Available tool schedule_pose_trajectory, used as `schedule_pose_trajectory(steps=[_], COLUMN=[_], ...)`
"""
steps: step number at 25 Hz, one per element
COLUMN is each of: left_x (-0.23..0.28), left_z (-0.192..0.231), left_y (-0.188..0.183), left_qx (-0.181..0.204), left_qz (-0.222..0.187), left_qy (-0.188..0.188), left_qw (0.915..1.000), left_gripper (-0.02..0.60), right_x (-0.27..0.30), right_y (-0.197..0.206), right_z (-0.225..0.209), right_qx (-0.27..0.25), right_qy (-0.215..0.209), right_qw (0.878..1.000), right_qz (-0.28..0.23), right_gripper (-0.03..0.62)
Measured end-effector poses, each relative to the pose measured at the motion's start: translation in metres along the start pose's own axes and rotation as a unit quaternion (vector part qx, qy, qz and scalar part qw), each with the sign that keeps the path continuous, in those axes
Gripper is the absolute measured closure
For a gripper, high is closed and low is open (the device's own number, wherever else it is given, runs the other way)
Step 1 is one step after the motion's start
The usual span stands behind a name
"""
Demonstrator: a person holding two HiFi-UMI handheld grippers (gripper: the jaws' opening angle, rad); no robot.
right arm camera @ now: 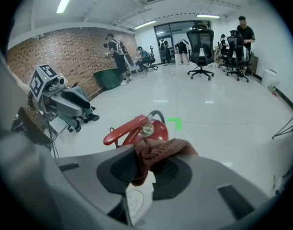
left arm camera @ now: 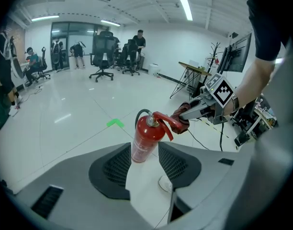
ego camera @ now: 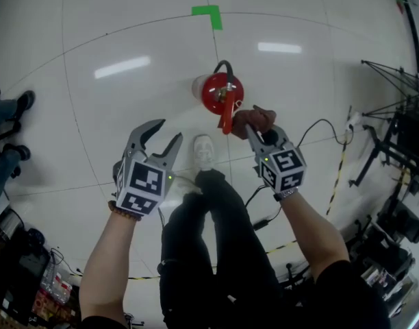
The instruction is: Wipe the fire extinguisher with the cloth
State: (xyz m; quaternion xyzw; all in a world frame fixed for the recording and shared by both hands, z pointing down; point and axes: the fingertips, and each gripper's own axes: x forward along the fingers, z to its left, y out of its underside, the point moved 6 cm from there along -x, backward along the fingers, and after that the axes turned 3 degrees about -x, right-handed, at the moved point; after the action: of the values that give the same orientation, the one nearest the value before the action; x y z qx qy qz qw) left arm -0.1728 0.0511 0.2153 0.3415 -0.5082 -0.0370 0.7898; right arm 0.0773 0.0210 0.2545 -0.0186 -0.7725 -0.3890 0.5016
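Head view: red fire extinguisher (ego camera: pixel 220 93) stands upright on the white floor (ego camera: pixel 127 33); left gripper (ego camera: pixel 167 130) is apart from it, right gripper (ego camera: pixel 259 134) is beside its handle.
Left gripper view: jaws apart, gripping nothing; fire extinguisher shows beyond the gap.
Right gripper view: jaws clamped on a bunched brown cloth (right arm camera: pixel 158 152), near the fire extinguisher's top.

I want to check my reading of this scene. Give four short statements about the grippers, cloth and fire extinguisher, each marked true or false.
1. The right gripper holds the brown cloth. True.
2. The fire extinguisher lies on its side. False: it stands upright on the floor.
3. The left gripper clamps the extinguisher. False: its jaws are open, holding nothing.
4. A green tape mark is on the floor. True.
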Motion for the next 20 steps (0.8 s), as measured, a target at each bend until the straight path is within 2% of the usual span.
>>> schedule_pose_trajectory(steps=[3, 5, 9, 12, 16, 20], left_x=[0.009, 0.018, 0.041, 0.06, 0.078, 0.085], left_z=[-0.006, -0.012, -0.024, -0.033, -0.042, -0.045], left_y=[-0.02, -0.031, -0.041, -0.042, -0.04, -0.038], left_qx=[-0.033, -0.073, -0.163, -0.212, -0.251, -0.264], left_qz=[-0.003, -0.004, 0.004, 0.014, 0.029, 0.029], left_qy=[0.026, 0.054, 0.112, 0.144, 0.173, 0.177], left_qw=[0.9991, 0.9959, 0.9802, 0.9666, 0.952, 0.9478], left_gripper=[0.405, 0.405, 0.403, 0.403, 0.364, 0.364], right_x=[-0.008, -0.01, -0.008, -0.006, -0.005, 0.003], right_y=[-0.019, -0.031, -0.053, -0.068, -0.092, -0.12], right_z=[-0.02, -0.033, -0.052, -0.059, -0.061, -0.051], right_qx=[0.0, -0.002, -0.015, -0.031, -0.063, -0.094], right_qy=[0.006, 0.008, 0.009, 0.007, 0.007, 0.0], right_qw=[1.0, 1.0, 1.0, 0.999, 0.998, 0.995], right_qz=[-0.002, -0.002, -0.003, -0.006, -0.009, -0.017], right_gripper=[0.516, 0.516, 0.516, 0.516, 0.516, 0.516])
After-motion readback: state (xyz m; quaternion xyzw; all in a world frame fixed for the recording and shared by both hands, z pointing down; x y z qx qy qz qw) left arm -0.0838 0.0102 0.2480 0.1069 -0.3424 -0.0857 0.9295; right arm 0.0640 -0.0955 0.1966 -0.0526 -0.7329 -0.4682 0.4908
